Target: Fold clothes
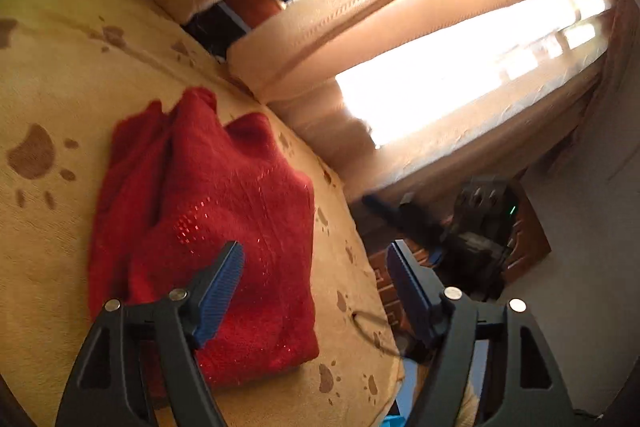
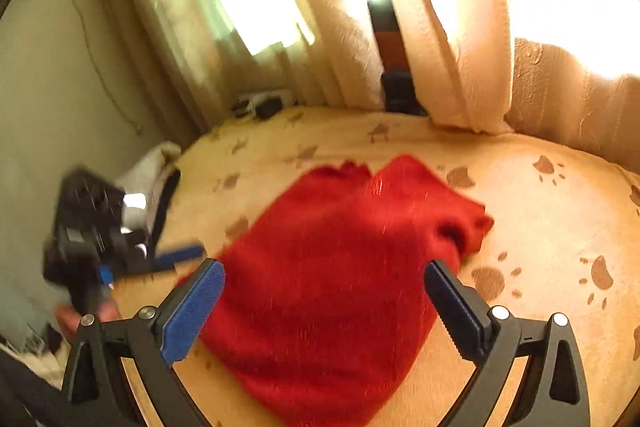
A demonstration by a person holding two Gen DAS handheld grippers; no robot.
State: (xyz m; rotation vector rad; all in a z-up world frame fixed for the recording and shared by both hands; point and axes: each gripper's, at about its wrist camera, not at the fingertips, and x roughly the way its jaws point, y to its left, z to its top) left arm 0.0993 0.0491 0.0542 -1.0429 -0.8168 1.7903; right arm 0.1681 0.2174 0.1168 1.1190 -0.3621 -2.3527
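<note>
Red knitted sweater (image 1: 208, 227) lies folded on cream paw-print blanket (image 1: 52, 75), sparkly dots across its front. Left gripper (image 1: 314, 259) hangs above sweater's near edge, blue-padded fingers spread wide, nothing between them. Right gripper (image 2: 324, 279) likewise spread wide and empty, hovering over sweater (image 2: 340, 267) in right wrist view. Beige curtains (image 2: 440, 27) behind bed, bright with window light. Other gripper blurred at each view's side.
</note>
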